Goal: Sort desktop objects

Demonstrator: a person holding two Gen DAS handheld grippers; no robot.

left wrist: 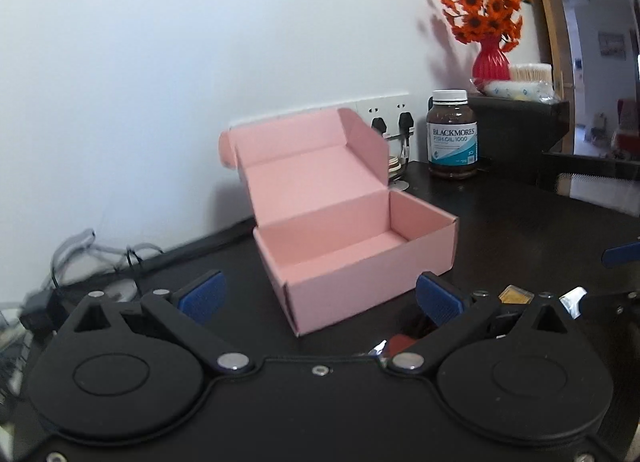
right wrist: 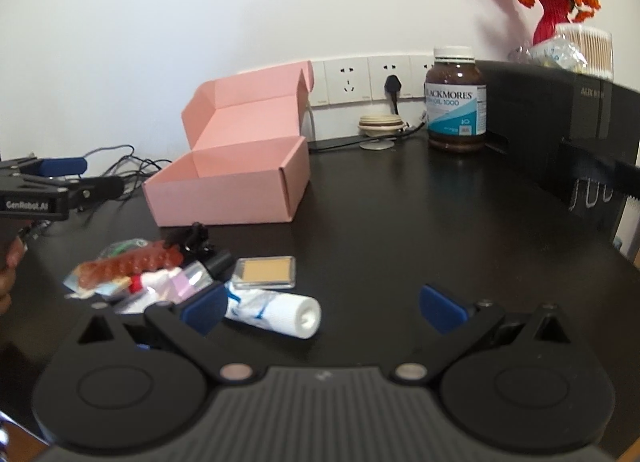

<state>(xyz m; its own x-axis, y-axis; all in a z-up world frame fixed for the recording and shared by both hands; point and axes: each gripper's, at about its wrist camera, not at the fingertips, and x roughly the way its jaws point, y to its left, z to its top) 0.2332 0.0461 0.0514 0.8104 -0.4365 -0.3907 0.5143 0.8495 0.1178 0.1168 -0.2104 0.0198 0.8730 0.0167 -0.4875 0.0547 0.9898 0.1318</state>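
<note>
An open pink cardboard box [left wrist: 352, 246] stands on the black desk [left wrist: 520, 230], its lid up against the wall and its inside bare. My left gripper [left wrist: 320, 298] is open just in front of the box, which sits between the blue pads. In the right wrist view the box [right wrist: 240, 174] is at centre left. In front of it lies a pile of small items: a red blister pack [right wrist: 132, 266], a beige compact [right wrist: 266, 272], a black clip [right wrist: 192, 240] and a white tube [right wrist: 276, 310]. My right gripper [right wrist: 323, 308] is open, its left pad beside the tube.
A brown Blackmores bottle [right wrist: 456, 102] stands at the back right next to a black appliance [right wrist: 560, 122]. On the appliance are a red vase of orange flowers [left wrist: 490, 58] and a tub of cotton swabs [right wrist: 588, 48]. Wall sockets [right wrist: 348, 80] and cables [left wrist: 100, 254] run along the back.
</note>
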